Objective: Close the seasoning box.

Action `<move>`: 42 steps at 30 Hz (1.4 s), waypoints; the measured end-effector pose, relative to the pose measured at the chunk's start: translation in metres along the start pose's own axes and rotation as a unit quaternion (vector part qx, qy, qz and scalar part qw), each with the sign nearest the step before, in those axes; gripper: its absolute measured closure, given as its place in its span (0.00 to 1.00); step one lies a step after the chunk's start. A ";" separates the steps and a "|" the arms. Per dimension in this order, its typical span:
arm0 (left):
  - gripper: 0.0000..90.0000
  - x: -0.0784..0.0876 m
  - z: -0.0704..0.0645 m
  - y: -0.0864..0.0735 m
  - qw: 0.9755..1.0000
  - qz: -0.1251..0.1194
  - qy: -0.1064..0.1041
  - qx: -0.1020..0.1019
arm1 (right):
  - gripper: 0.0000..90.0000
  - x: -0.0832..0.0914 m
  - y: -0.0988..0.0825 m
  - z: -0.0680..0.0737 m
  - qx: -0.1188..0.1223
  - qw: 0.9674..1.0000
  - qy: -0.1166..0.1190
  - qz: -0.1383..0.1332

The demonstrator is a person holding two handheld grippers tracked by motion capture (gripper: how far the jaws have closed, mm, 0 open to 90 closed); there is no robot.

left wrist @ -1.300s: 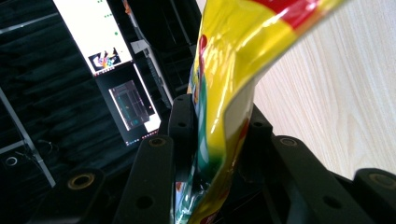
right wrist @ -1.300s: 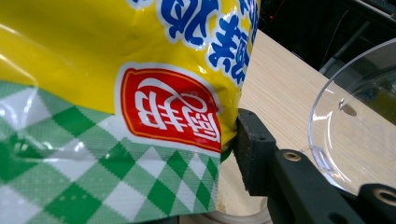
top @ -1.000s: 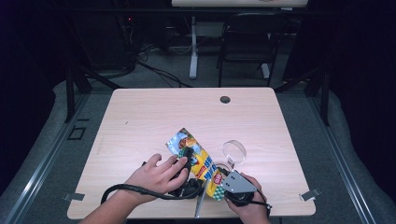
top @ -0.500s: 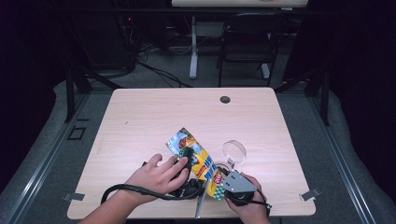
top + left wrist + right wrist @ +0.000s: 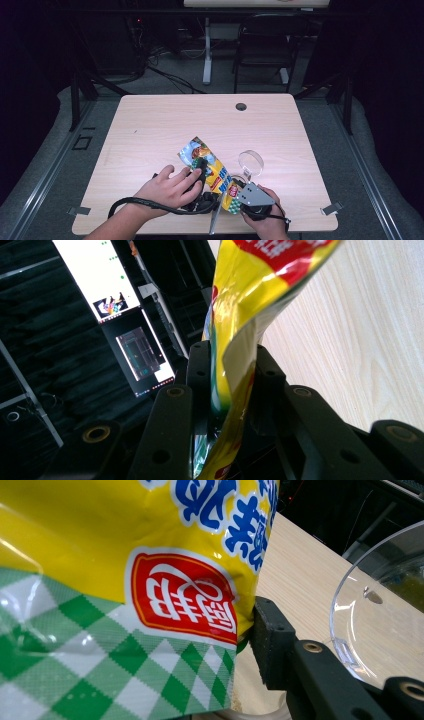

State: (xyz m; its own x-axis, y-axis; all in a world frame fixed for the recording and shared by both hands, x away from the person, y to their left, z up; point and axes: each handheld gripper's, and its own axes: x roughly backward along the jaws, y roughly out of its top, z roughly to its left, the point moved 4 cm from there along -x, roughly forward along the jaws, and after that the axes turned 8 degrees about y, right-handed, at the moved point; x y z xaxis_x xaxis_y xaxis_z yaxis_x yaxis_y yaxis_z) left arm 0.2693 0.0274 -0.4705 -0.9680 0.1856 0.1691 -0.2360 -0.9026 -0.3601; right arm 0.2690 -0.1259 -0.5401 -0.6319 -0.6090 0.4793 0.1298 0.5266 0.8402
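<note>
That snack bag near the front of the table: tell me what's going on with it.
A person is working the yellow snack bag with both tongs at the near edge of the table. The left tongs have just been closing on it, with a fold of the bag between their jaws. The right tongs hold the bag's green-checked end. A clear bowl sits on the table just beyond it. The bag looks unopened.

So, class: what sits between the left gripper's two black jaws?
In the left gripper view, the yellow snack bag runs between the left gripper jaws.
</note>
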 end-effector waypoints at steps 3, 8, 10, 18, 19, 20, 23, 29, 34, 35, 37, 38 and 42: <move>0.84 0.000 0.000 0.000 1.000 -0.001 0.000 0.000 | 0.79 0.000 0.000 0.000 -0.001 1.000 0.000 0.001; 0.85 0.000 0.002 0.001 1.000 -0.002 0.003 -0.009 | 0.79 0.000 0.000 0.000 -0.001 1.000 0.000 0.001; 0.85 0.000 0.002 0.001 1.000 -0.003 0.003 -0.009 | 0.79 0.000 0.000 0.000 -0.002 1.000 0.001 0.002; 0.86 0.001 0.002 0.002 1.000 -0.003 -0.001 -0.006 | 0.79 0.000 -0.001 0.000 -0.003 1.000 0.001 0.002; 0.86 0.001 0.002 0.002 1.000 -0.003 -0.001 -0.006 | 0.79 0.000 -0.001 0.000 -0.003 1.000 0.001 0.002; 0.86 0.001 0.004 0.003 1.000 -0.005 0.003 -0.013 | 0.79 0.000 -0.001 0.000 -0.004 1.000 0.002 0.001; 0.86 0.002 0.006 0.004 1.000 -0.006 0.006 -0.021 | 0.79 0.001 -0.001 -0.001 -0.004 1.000 0.002 0.002; 0.87 0.002 0.005 0.004 1.000 -0.006 0.000 -0.011 | 0.79 0.001 -0.001 -0.001 -0.005 1.000 0.001 0.002; 0.87 0.002 0.007 0.005 1.000 -0.006 0.003 -0.019 | 0.79 0.001 -0.001 -0.001 -0.004 1.000 0.000 0.002; 0.87 0.002 0.007 0.005 1.000 -0.006 0.003 -0.019 | 0.79 0.001 -0.001 -0.001 -0.005 1.000 -0.001 0.002; 0.87 0.002 0.007 0.005 1.000 -0.006 0.002 -0.019 | 0.79 0.001 -0.001 -0.001 -0.005 1.000 -0.001 0.001; 0.87 0.002 0.008 0.005 1.000 -0.006 0.002 -0.019 | 0.79 0.001 -0.001 -0.001 -0.006 1.000 0.000 0.000; 0.87 0.002 0.007 0.005 1.000 -0.005 -0.001 -0.013 | 0.79 0.002 0.000 -0.001 -0.006 1.000 0.000 0.000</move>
State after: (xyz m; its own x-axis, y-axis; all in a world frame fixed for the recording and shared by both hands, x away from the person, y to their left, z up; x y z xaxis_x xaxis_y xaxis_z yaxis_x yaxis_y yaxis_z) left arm 0.2671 0.0207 -0.4659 -0.9653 0.1934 0.1753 -0.2478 -0.8901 -0.3824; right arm 0.2688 -0.1278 -0.5394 -0.6317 -0.6089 0.4798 0.1390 0.5199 0.8428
